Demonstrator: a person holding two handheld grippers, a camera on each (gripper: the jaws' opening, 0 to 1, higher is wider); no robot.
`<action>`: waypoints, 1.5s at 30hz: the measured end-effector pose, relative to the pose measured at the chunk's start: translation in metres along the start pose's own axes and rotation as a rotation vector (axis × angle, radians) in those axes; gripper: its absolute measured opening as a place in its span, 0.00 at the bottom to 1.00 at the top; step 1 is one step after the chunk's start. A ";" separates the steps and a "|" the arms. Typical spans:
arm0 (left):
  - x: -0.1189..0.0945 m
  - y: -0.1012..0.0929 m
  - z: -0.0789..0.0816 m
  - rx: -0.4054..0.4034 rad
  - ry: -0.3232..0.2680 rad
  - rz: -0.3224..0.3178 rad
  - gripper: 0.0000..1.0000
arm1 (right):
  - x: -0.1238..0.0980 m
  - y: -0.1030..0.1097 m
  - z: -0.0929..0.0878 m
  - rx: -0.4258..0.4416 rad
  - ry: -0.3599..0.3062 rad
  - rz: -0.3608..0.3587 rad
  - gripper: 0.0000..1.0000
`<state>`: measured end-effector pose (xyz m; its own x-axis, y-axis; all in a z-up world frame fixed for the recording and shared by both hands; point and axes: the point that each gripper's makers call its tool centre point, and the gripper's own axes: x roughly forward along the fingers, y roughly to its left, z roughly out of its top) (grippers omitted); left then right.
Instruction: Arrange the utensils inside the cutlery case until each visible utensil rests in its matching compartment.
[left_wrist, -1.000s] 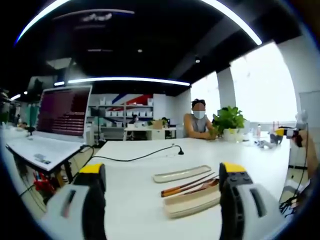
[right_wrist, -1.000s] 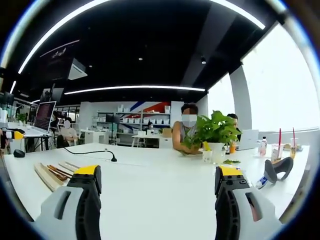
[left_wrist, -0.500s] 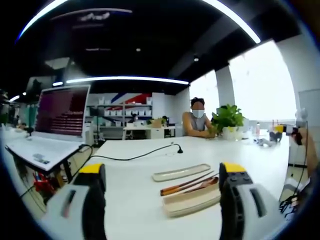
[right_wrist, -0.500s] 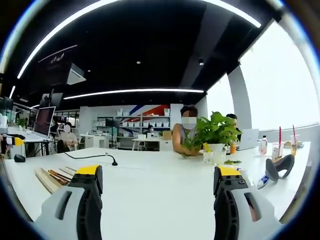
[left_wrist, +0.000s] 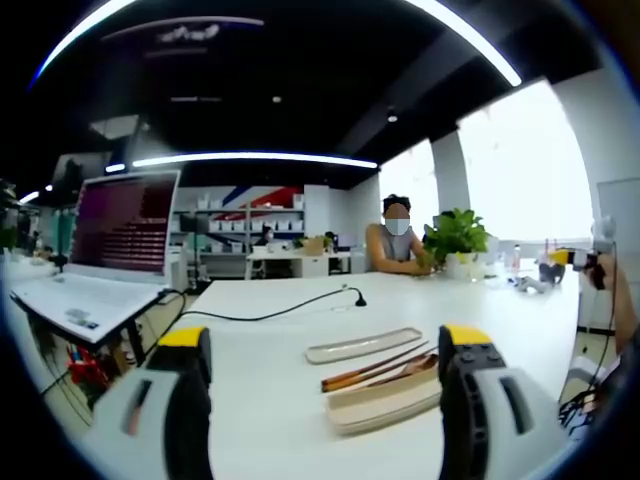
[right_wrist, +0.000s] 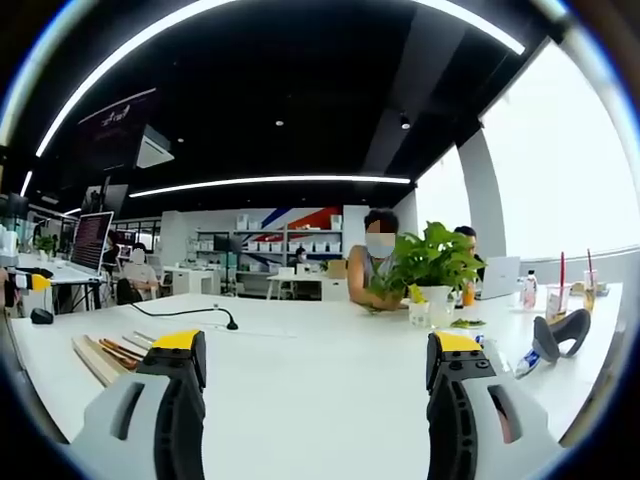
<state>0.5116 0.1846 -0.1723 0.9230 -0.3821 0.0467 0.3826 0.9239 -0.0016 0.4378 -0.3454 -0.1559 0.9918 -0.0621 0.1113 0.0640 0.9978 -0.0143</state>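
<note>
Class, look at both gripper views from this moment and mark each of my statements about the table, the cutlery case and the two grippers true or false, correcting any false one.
1. The left gripper is open and holds nothing. True.
2. The case lid covers the cutlery case. False: it lies on the table beside the case.
3. Wooden utensils lie by the case. True.
4. The right gripper grips a utensil. False: it is open and empty.
5. The potted plant stands on the floor. False: it stands on the white table.
</note>
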 end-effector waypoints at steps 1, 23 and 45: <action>0.000 0.000 0.000 -0.001 -0.002 0.001 1.00 | 0.000 0.001 0.000 0.000 0.000 0.002 0.95; 0.000 -0.001 0.001 0.001 -0.001 -0.008 1.00 | 0.003 0.018 0.001 -0.006 0.016 0.066 0.93; 0.003 -0.009 -0.001 0.006 0.009 -0.032 1.00 | 0.030 0.056 0.026 -0.097 0.035 0.207 0.86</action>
<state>0.5109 0.1753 -0.1728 0.9107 -0.4113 0.0380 0.4114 0.9114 0.0062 0.4687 -0.2907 -0.1271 0.9881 0.1413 0.0614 -0.1325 0.9828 -0.1285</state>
